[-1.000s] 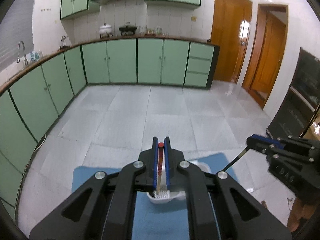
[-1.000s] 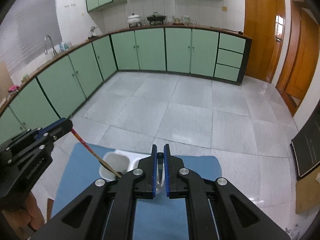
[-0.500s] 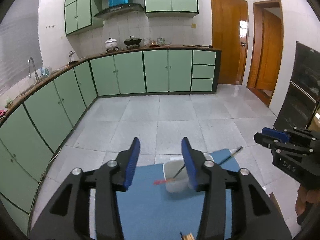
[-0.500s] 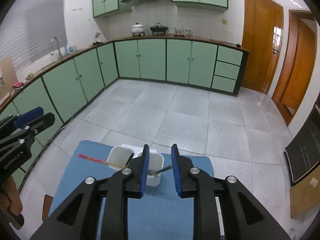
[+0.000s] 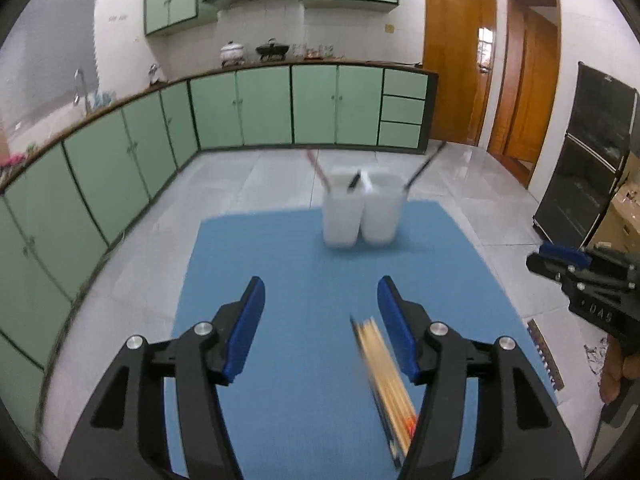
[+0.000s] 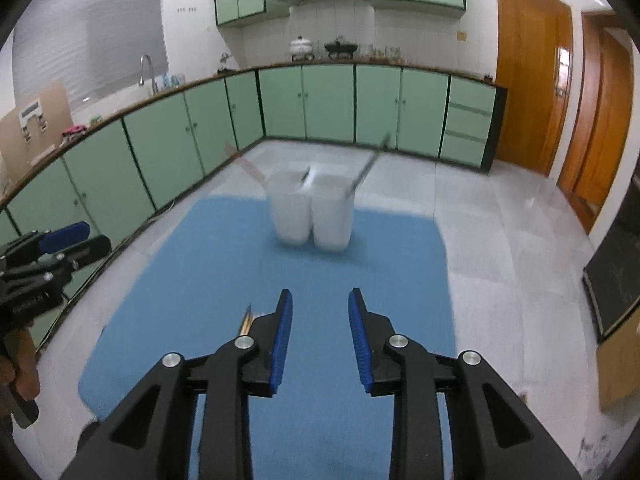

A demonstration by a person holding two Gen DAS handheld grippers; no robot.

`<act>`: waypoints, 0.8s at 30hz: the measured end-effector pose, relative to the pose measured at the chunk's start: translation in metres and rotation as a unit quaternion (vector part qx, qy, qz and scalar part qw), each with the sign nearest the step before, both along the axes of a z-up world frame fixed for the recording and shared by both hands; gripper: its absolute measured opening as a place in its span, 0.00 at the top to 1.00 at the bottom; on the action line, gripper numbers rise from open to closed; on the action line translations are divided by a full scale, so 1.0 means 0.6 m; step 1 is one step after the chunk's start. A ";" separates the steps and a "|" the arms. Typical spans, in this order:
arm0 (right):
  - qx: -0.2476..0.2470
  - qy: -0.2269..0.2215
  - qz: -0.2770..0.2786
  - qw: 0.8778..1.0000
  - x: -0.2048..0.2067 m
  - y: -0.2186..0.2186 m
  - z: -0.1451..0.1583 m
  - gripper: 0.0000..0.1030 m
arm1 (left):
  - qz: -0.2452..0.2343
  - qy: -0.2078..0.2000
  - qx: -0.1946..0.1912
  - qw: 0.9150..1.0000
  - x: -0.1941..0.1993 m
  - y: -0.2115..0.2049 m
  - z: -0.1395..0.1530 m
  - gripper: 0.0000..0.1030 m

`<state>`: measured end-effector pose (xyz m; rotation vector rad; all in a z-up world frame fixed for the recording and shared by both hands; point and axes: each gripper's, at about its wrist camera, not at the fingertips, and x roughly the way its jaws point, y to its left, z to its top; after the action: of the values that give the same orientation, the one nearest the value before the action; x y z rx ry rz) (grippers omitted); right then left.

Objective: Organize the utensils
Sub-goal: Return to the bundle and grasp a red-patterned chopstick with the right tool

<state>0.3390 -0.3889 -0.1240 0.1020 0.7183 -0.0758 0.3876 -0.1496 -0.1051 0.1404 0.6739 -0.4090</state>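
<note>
On mat point(image 5: 304, 280): chopsticks point(image 5: 384, 376) lengthwise, near-to-far

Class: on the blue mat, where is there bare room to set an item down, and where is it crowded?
Bare: the blue mat between the white holder and the left claw, plus its left side. Crowded: the near right, where the chopstick bundle lies. Both claws, the right claw included, are opening with nothing between them.
</note>
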 end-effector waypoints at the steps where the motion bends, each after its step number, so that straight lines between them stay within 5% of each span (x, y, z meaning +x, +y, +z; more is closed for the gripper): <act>1: -0.002 0.003 -0.003 1.000 -0.020 0.006 -0.021 0.72 | 0.006 0.004 -0.002 1.000 -0.015 0.012 -0.015 0.44; 14: -0.020 0.032 0.015 0.999 -0.183 0.131 -0.246 0.72 | 0.028 0.030 0.022 0.999 -0.177 0.099 -0.227 0.44; 24: -0.046 0.022 0.041 0.998 -0.193 0.186 -0.299 0.72 | 0.051 0.048 0.003 0.998 -0.185 0.133 -0.258 0.44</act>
<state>0.2232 -0.2770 -0.3032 -0.0169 0.7605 -0.0332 0.2768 -0.0696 -0.2598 0.0910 0.7744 -0.3172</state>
